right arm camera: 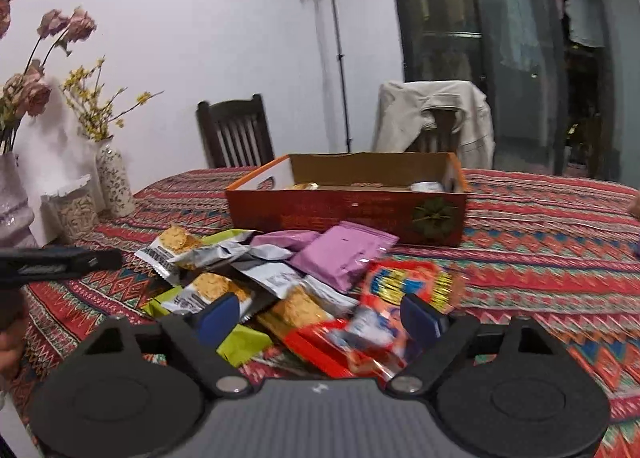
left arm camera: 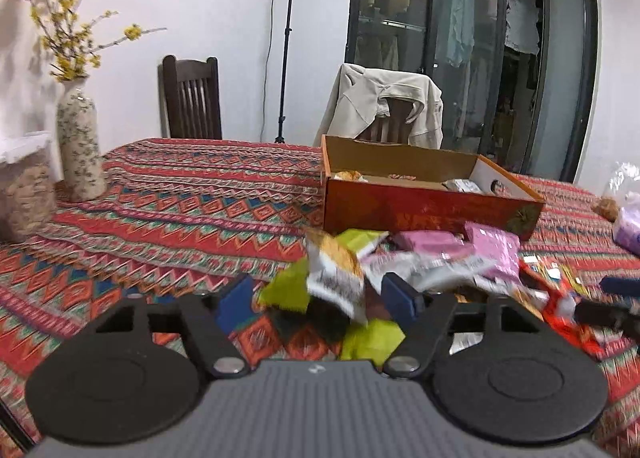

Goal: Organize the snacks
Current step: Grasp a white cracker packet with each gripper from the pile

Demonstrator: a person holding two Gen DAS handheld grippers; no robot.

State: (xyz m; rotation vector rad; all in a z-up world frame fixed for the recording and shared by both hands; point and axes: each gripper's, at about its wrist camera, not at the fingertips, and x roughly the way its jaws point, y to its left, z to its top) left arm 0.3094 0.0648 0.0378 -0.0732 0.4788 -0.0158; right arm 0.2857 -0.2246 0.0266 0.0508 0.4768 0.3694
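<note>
Red cardboard box (right arm camera: 344,214) stands mid-frame behind the snack packets (right arm camera: 280,274); a floral vase (right arm camera: 114,182) stands at left. Left gripper (left arm camera: 320,298) and right gripper (right arm camera: 320,314) both gape apart over the packets, gripping nothing.

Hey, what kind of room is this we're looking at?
Most likely a home dining room. A table under a patterned cloth has wooden chairs around it, vases of flowers stand at one end, and clothes hang behind glass doors.

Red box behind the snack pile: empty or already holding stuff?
Partly filled. The red box has no lid on, and a few wrapped packets show above its front wall.
</note>
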